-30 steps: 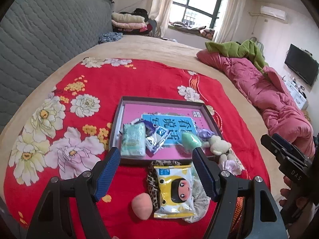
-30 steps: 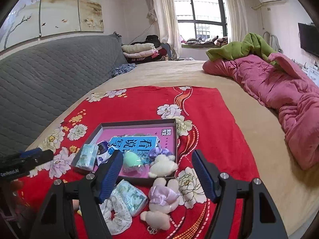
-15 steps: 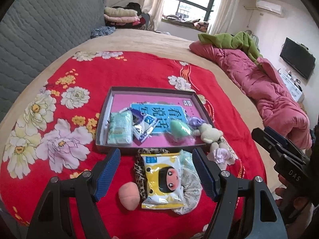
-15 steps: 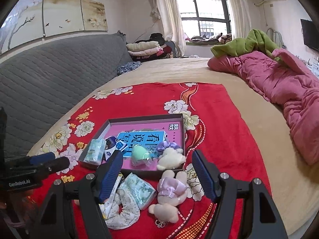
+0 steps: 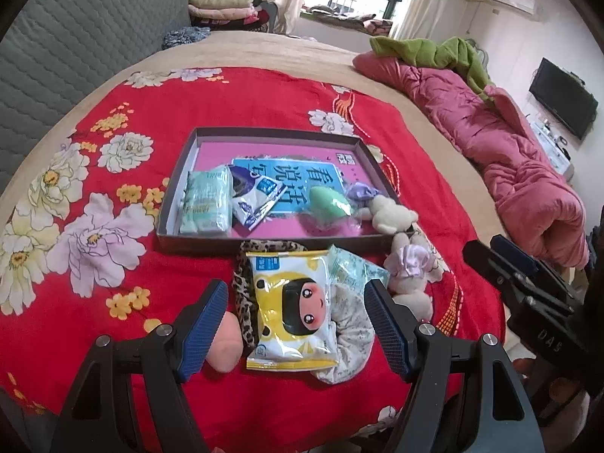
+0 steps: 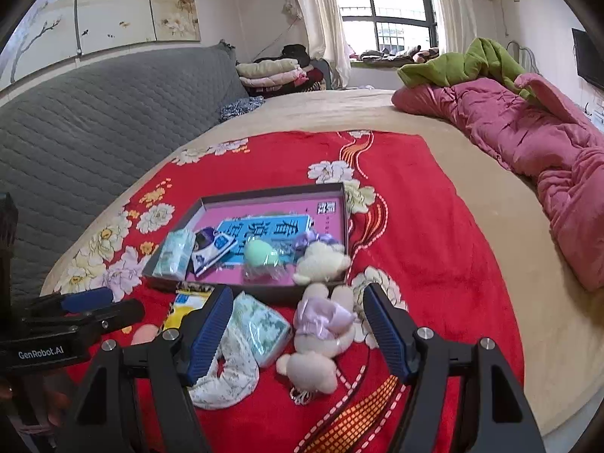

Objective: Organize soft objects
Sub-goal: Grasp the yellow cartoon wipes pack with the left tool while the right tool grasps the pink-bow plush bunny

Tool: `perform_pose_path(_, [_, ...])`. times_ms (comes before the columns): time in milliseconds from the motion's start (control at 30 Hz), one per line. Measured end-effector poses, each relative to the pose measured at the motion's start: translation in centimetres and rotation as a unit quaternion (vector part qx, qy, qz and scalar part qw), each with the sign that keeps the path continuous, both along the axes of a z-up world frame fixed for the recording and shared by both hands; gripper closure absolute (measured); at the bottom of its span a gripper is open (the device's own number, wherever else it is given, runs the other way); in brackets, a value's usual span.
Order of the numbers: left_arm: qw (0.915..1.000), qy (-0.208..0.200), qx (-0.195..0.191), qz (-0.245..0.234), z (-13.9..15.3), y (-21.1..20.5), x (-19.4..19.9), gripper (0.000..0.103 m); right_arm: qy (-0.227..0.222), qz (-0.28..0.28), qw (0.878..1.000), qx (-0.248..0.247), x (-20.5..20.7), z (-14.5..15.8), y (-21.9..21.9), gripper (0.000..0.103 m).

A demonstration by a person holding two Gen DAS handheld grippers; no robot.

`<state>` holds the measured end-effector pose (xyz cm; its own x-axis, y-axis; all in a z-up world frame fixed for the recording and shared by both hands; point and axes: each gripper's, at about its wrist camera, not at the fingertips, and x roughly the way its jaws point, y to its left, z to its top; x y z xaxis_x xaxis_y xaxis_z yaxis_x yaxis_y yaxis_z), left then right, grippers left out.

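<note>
while the left gripper (image 5: 296,324) hangs low over the red floral blanket (image 5: 264,94), its blue fingers (image 5: 204,324) stand wide apart and empty on either side of a yellow wipes pack (image 5: 290,311) printed with a cartoon face. that pack lies on a leopard-print scrunchie (image 5: 243,302) and a pale floral pouch (image 5: 349,336), with a peach sponge (image 5: 224,347) just beside the left finger. beyond them sits a shallow dark tray (image 5: 181,166) holding a green tissue pack (image 5: 205,204), a blue-and-white sachet (image 5: 256,196), a mint sponge (image 5: 328,202) and a cream plush (image 5: 390,213) leaning on its near right corner. a second plush with a lilac bow (image 5: 409,275) lies outside the tray, to the right.

from the right wrist, the right gripper (image 6: 298,332) also has its fingers (image 6: 385,332) spread with nothing between them, above the bow plush (image 6: 321,339) and what looks like another tissue pack (image 6: 260,328), though the left finger partly hides it. the tray (image 6: 343,207) lies just beyond, and a pink quilt (image 6: 528,139) is bunched well off to the right on the bed (image 6: 472,207).
</note>
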<state>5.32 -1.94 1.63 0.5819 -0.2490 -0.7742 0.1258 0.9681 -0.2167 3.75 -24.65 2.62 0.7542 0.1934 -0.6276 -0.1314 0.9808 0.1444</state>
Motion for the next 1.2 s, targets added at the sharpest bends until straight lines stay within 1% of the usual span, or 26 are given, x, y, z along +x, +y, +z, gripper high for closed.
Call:
perform_pose_path(100, [1.0, 0.006, 0.001, -0.002, -0.5, -0.2, -0.1, 0.027, 0.011, 0.006, 1.0, -0.012, -0.3, -0.9, 0.5, 0.032])
perform_pose_path(300, [0.9996, 0.025, -0.007, -0.006, -1.7, -0.3, 0.1, 0.027, 0.029, 0.01, 0.999, -0.018, -0.5, -2.3, 0.8, 0.032])
perform_pose_path(600, [0.9991, 0.039, -0.014, -0.01, -3.5, -0.5, 0.5, 0.027, 0.043, 0.013, 0.999, -0.024, -0.3, -3.7, 0.8, 0.032])
perform_pose_path(800, [0.9985, 0.052, -0.011, -0.009, -4.9, -0.6, 1.6, 0.027, 0.056, 0.011, 0.998, -0.024, 0.2, -4.9, 0.7, 0.032])
perform_pose_path(1033, [0.997, 0.077, -0.007, -0.01, -6.5, -1.1, 2.9, 0.027, 0.068, 0.012, 0.997, -0.031, 0.7, -6.1, 0.8, 0.032])
perform_pose_path(1200, [0.9969, 0.078, 0.001, -0.008, -7.1, -1.6, 3.8, 0.027, 0.072, 0.01, 0.997, -0.029, 0.9, -6.5, 0.6, 0.032])
